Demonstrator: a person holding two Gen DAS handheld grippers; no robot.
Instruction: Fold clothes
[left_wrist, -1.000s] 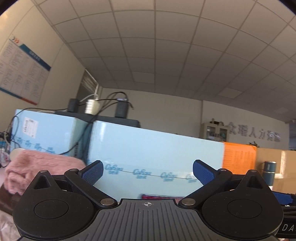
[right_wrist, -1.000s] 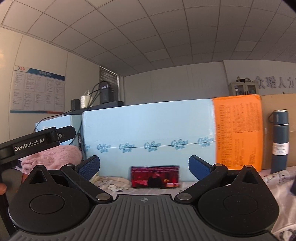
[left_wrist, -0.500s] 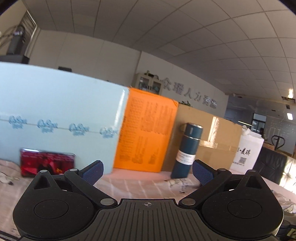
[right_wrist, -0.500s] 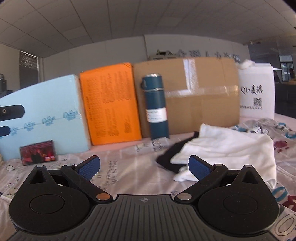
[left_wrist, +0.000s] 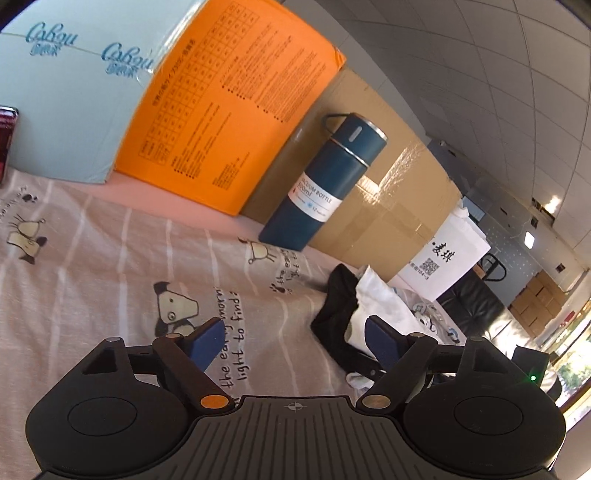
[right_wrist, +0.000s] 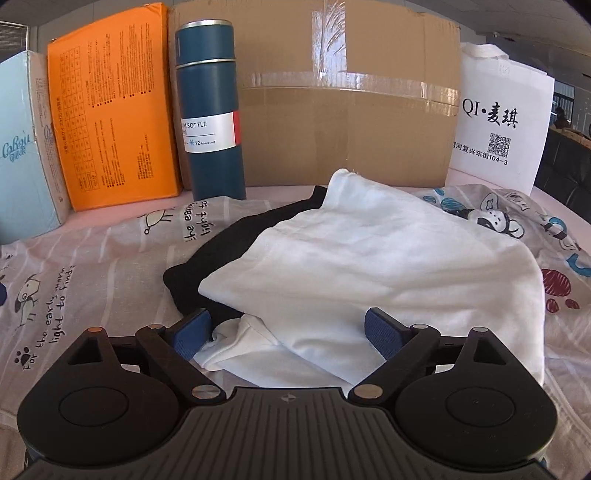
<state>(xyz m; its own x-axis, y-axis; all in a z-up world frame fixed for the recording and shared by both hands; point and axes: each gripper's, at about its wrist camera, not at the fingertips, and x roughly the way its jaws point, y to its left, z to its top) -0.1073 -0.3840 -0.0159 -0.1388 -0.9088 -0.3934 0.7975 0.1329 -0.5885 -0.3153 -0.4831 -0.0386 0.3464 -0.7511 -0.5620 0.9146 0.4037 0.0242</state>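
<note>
A crumpled white garment (right_wrist: 369, 266) lies on top of a black garment (right_wrist: 221, 243) on a table covered with a cartoon-print sheet (right_wrist: 92, 266). My right gripper (right_wrist: 288, 332) is open, hovering just above the near edge of the white garment. In the left wrist view the same pile shows to the right, white garment (left_wrist: 380, 299) over black garment (left_wrist: 334, 306). My left gripper (left_wrist: 291, 341) is open and empty, above the sheet (left_wrist: 110, 280) just left of the pile.
Along the table's back stand a light blue box (right_wrist: 22, 147), an orange box (right_wrist: 110, 110), a dark blue vacuum bottle (right_wrist: 210, 110), a taped cardboard box (right_wrist: 351, 96) and a white bag (right_wrist: 498, 122). A printed cloth (right_wrist: 517, 221) lies right of the pile.
Both grippers have swung right and tilted down from the ceiling and back wall toward the table. The clothes pile now sits right in front of the right gripper. Both stay open.
</note>
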